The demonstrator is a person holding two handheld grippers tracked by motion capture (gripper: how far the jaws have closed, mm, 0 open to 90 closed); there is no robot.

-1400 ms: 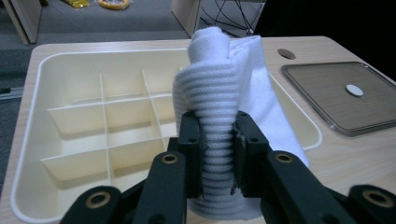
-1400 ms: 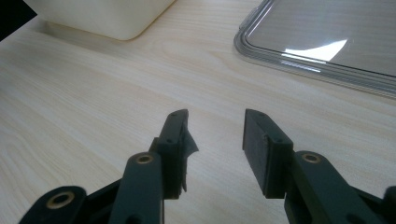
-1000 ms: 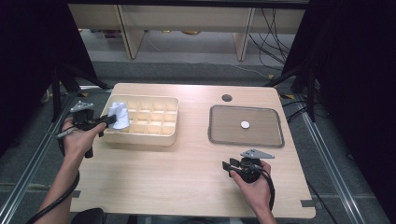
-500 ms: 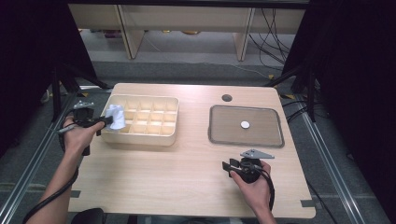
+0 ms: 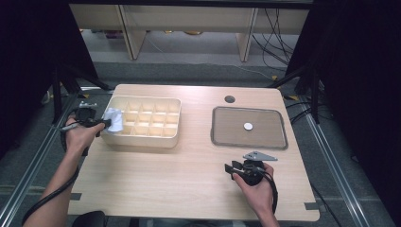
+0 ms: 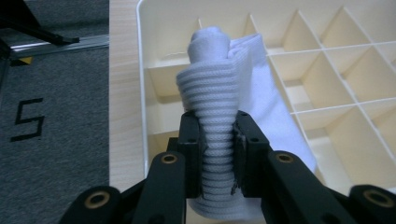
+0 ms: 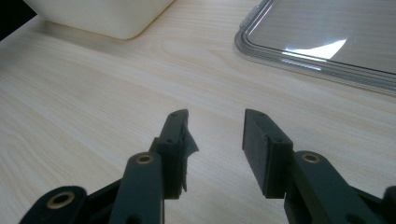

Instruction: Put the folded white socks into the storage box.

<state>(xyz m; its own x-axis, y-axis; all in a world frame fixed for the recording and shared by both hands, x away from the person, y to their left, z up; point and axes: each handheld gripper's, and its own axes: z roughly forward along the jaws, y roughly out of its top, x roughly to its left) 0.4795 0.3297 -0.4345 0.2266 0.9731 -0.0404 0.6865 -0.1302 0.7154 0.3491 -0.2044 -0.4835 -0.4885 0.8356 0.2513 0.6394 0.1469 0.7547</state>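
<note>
The left gripper (image 6: 218,158) squeezes a rolled white ribbed sock (image 6: 219,93) tight between its two black jaws. The sock hangs over the near left corner of the cream plastic box with many small square cups (image 5: 156,137), right above the end row of cups.

To do this step well, I think the left hand should pick one cup and aim the roll straight over it. The thin walls between the cups stand close together, so the sock could land on top of a wall and tip over. It seems best to push the roll down until it sits inside the cup, and only then let the jaws go wide.

The right gripper (image 7: 215,140) rests low over the light wooden table (image 5: 156,189) with its jaws apart and nothing between them. It stays near the clear flat tray (image 5: 222,139), well apart from the box, so it is not in the way.
</note>
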